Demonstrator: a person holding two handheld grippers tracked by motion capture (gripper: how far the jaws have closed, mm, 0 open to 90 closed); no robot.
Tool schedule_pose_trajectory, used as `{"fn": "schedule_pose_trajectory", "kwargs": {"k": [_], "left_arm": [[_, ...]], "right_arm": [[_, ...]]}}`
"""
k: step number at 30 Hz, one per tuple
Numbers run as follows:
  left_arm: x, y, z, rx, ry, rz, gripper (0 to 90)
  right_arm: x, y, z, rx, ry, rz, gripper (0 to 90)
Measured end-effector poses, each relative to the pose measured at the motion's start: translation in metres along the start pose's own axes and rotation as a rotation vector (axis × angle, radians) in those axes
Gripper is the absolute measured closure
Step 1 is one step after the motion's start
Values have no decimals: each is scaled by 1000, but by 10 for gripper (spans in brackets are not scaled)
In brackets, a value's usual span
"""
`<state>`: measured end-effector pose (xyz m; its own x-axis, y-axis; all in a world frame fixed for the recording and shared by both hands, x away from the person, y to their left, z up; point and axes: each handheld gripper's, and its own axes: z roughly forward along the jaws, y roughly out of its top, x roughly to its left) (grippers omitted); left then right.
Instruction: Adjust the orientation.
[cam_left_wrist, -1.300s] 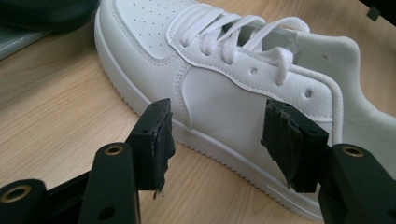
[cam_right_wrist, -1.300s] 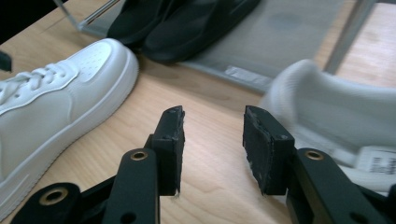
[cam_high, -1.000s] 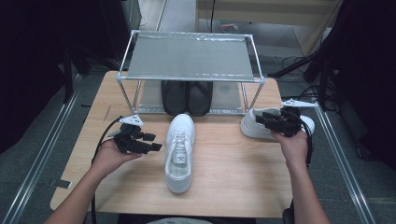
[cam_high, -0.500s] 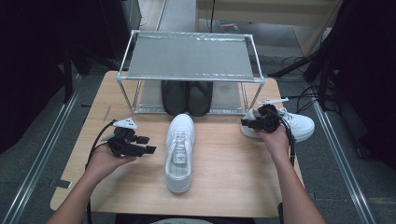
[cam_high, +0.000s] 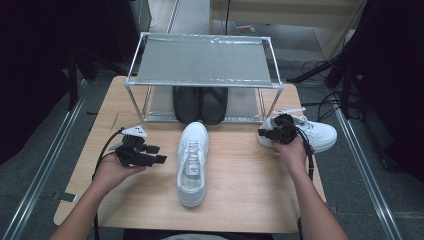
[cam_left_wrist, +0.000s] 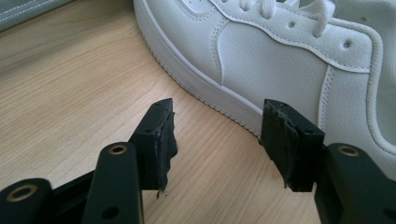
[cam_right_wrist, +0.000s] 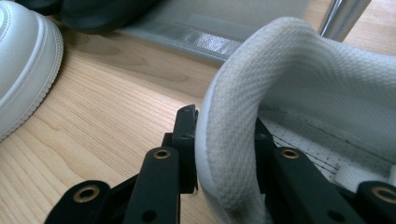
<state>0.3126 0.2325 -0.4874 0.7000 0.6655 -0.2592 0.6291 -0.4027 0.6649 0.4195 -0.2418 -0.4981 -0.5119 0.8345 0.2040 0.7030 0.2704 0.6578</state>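
Your right gripper (cam_high: 266, 134) has just been closing and now clamps the padded heel collar of the white sneaker (cam_high: 314, 134) at the table's (cam_high: 240, 200) right edge, one jaw inside the shoe and one outside. Your left gripper (cam_high: 156, 154) rests with jaws apart and holding nothing, just beside the second white sneaker (cam_high: 192, 160) lying mid-table, in front of the rack (cam_high: 202, 62).
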Motion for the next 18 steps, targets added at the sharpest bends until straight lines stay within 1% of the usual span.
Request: {"fn": "schedule_pose_trajectory", "kwargs": {"k": [3, 4, 5, 8, 9, 10, 11, 14, 16, 18], "left_arm": [[1, 1, -5, -28, 7, -7, 481], [2, 2, -6, -29, 11, -1, 482], [3, 2, -7, -32, 12, 1, 482], [6, 1, -11, -38, 16, -14, 481], [7, 0, -12, -40, 17, -18, 481], [8, 0, -13, -40, 16, -18, 482], [8, 0, -13, -39, 18, -12, 484], [8, 0, -14, -38, 13, -7, 491], [8, 0, -14, -39, 12, -7, 494], [8, 1, -13, -38, 12, -9, 494]], "right_arm": [[1, 1, -1, 4, -6, -9, 760], [2, 1, -1, 5, -14, -14, 764], [3, 2, -1, 8, -22, -24, 766], [8, 3, -4, 27, -48, -66, 771], [9, 3, -6, 30, -54, -70, 772], [10, 3, -8, 25, -54, -73, 772], [10, 3, -11, 21, -47, -63, 773], [8, 3, -21, -7, -11, -38, 776], [8, 2, -26, -14, -5, -42, 775], [11, 2, -30, -8, -13, -61, 773]]}}
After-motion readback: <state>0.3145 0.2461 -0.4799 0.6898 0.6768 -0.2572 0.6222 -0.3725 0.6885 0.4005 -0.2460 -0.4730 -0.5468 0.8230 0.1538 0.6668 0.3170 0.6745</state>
